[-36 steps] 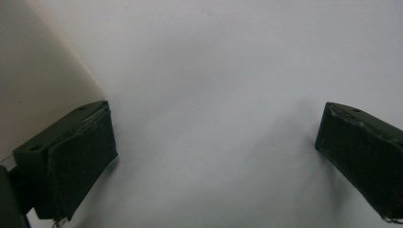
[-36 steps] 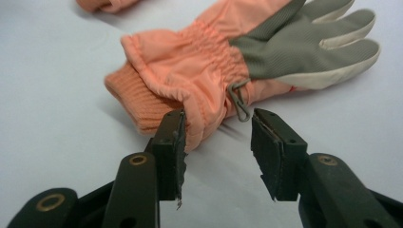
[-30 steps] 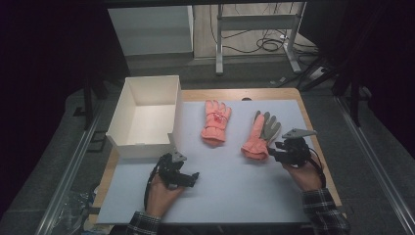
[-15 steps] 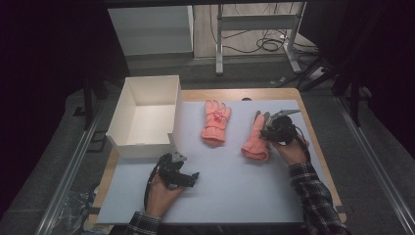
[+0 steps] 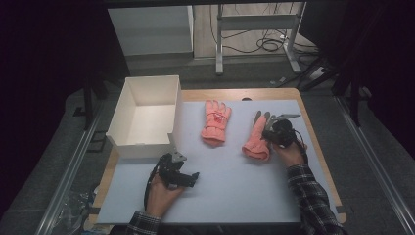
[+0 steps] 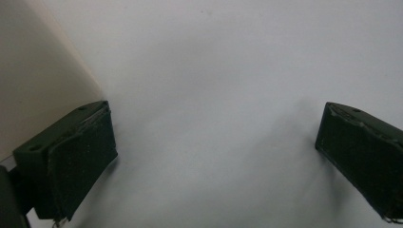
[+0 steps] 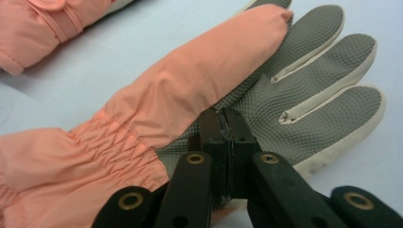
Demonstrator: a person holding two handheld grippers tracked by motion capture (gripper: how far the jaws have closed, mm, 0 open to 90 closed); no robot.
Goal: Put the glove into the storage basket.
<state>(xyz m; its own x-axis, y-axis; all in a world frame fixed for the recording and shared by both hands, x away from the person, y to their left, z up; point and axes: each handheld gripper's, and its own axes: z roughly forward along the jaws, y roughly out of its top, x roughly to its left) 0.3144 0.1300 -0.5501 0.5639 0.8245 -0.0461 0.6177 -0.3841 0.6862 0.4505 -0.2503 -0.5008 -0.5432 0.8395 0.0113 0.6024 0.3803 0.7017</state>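
Left claw (image 5: 172,172): jaws apart, idle on bench (image 5: 235,196) | Right claw (image 7: 227,137): jaws had just closed, pinching right glove (image 7: 199,95) palm beside second glove (image 5: 215,122) | Risk: thin fabric pinch could slip on lifting | Box (image 5: 147,115): far-left.

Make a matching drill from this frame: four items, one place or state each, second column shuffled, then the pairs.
Items:
1. right gripper
2. left gripper
3. white box
4. far pink glove

Places or states:
A. empty, at the mat's left edge
B. jaws wide apart over bare mat
C. lying untouched mid-mat
D. shut on the palm-up glove

Pairs: 1-D, 2-B, 3-A, 4-C
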